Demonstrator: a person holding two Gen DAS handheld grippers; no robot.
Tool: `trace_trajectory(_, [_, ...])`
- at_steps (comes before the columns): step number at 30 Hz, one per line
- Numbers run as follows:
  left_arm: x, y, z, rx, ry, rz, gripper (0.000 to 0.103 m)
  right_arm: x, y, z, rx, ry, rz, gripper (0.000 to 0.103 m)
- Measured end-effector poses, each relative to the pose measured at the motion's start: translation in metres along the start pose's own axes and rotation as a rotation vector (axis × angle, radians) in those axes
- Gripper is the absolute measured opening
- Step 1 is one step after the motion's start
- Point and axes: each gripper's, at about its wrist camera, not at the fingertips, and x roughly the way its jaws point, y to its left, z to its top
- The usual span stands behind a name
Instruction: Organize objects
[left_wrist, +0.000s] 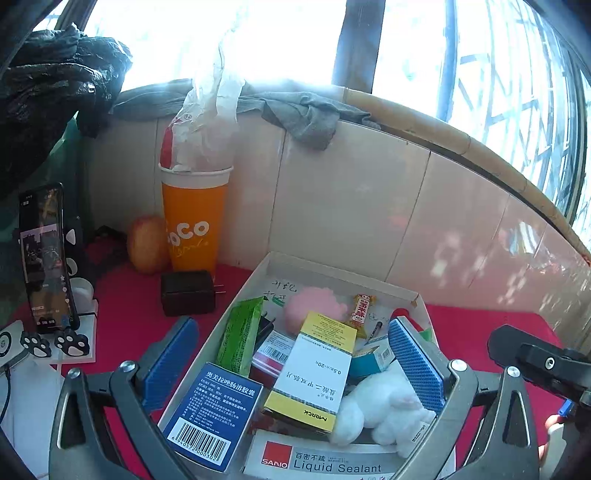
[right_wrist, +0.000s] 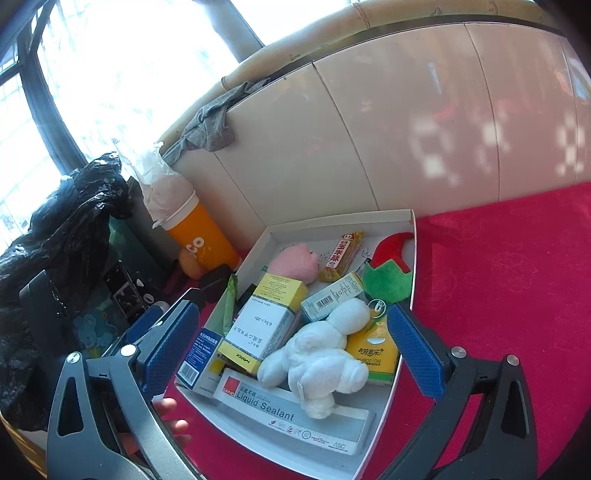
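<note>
Grey carton (left_wrist: 325, 461): "SANIO", "Liquid Sealant". Yellow-white medicine box (left_wrist: 314, 373): "MERCK", "0.5g×20", printed upside down. Blue box (left_wrist: 214, 417): barcode 6940572000302. Orange cup (left_wrist: 194, 221): "oco", first letter cut off. Yellow pack (right_wrist: 373, 350): "BAMBOO LOVE".

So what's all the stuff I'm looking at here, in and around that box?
white tray: one, on the red cloth
white plush toy: one, in tray, near side
Liquid Sealant box: one, grey, tray front
Merck box: one, yellow-white, tray middle
blue box: one, tray's left edge
pink plush: one, tray back
orange cup: one, by tiled wall
black charger: one, on cloth
phone: one, propped upright, left
left gripper: jaws open
right gripper: jaws open
</note>
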Motion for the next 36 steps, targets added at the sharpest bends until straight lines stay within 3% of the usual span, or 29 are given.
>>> trace_trajectory(15, [-0.032,-0.021,-0.013,0.049,0.020,0.012,0.103,-0.050,0.000,-0.023,-0.022,-0.065,0.013,0.103])
trace_trajectory(21, [-0.062,-0.037,-0.023,0.102,0.006,0.091,0.103,-0.096,0.000,-0.038,-0.116,-0.159,-0.039,0.103])
trace_trajectory(26, [-0.114,-0.056,-0.030,0.108,-0.089,0.286,0.103,-0.148,-0.002,-0.053,-0.216,-0.270,-0.125,0.103])
trace_trajectory(30, [-0.146,-0.068,-0.028,0.117,-0.086,0.206,0.103,-0.190,-0.006,-0.069,-0.268,-0.359,-0.227,0.103])
trace_trajectory(34, [-0.164,-0.085,-0.032,0.119,-0.075,0.244,0.103,-0.221,-0.012,-0.081,-0.259,-0.434,-0.407,0.103])
trace_trajectory(36, [-0.174,-0.092,-0.036,0.125,-0.074,0.206,0.103,-0.230,-0.013,-0.084,-0.258,-0.450,-0.471,0.103])
